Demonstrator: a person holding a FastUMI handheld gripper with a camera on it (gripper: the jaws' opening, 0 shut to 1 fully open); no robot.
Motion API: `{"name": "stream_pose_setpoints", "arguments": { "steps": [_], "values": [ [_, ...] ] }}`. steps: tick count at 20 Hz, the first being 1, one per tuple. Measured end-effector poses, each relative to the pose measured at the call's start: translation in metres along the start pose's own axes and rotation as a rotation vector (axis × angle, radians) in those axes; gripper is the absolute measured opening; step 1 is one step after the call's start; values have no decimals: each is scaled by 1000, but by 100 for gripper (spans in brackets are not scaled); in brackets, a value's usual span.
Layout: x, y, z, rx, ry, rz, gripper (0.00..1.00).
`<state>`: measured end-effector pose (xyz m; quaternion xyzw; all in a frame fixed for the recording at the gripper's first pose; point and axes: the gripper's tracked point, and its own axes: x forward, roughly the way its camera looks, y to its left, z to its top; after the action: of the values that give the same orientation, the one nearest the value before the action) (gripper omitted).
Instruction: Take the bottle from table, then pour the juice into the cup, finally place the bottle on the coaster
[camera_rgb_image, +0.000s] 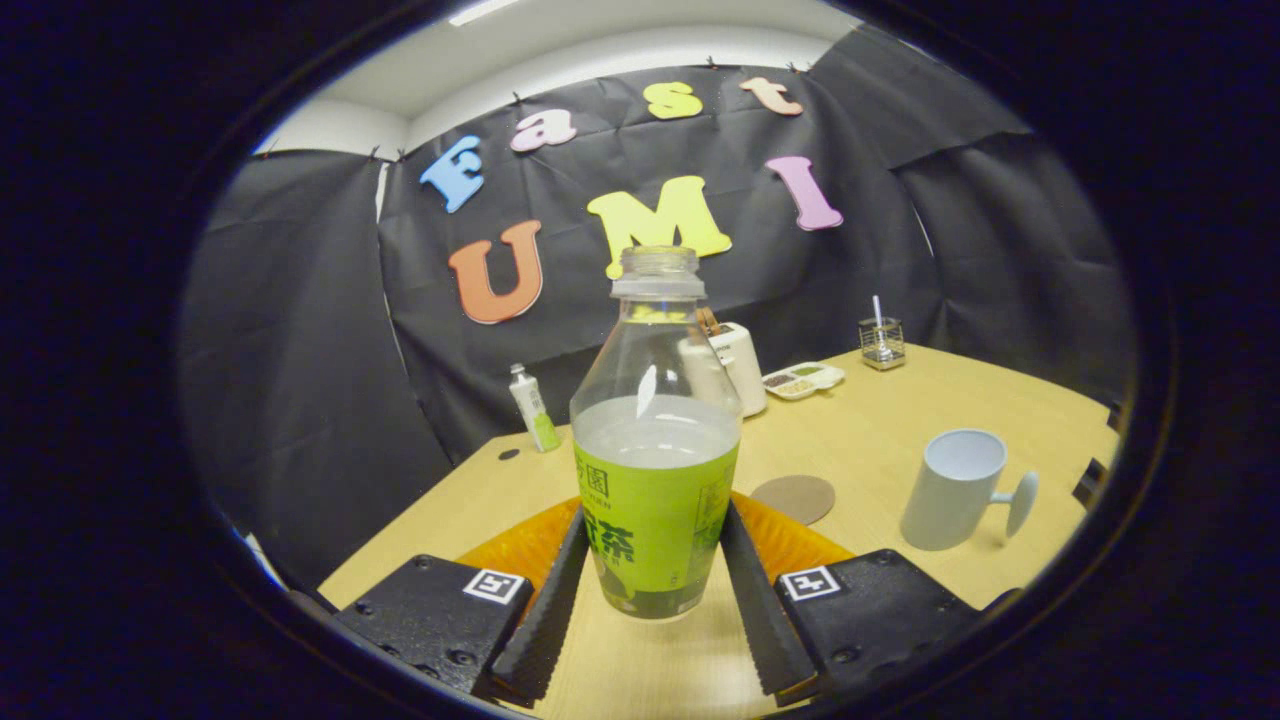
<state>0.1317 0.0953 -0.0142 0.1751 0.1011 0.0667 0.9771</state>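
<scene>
1. Gripper view: the bottle (655, 470) stands upright, cap off, between the gripper (652, 560) fingers, which pinch its green label on both sides.
2. The cup (953, 490) stands ahead to the right, near the table (900, 400) right edge.
3. The coaster (793, 498) lies between bottle and cup, just beyond the fingers.

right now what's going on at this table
A hand-held gripper has its jaws closed on the lower, labelled part of an uncapped bottle, one finger pressing each side. The bottle stands upright and is about half full. A pale cup with its handle turned away from the bottle waits off to the right on the wooden table, and a round brown coaster lies between bottle and cup. Nothing looks poured yet.
</scene>
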Motion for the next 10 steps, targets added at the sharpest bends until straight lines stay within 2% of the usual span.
{"name": "stream_pose_setpoints", "arguments": {
  "steps": [4,10],
  "values": [
    [2,-1,11,161,-23,56,78],
    [6,-19,18,475,-69,118,78]
  ]
}}
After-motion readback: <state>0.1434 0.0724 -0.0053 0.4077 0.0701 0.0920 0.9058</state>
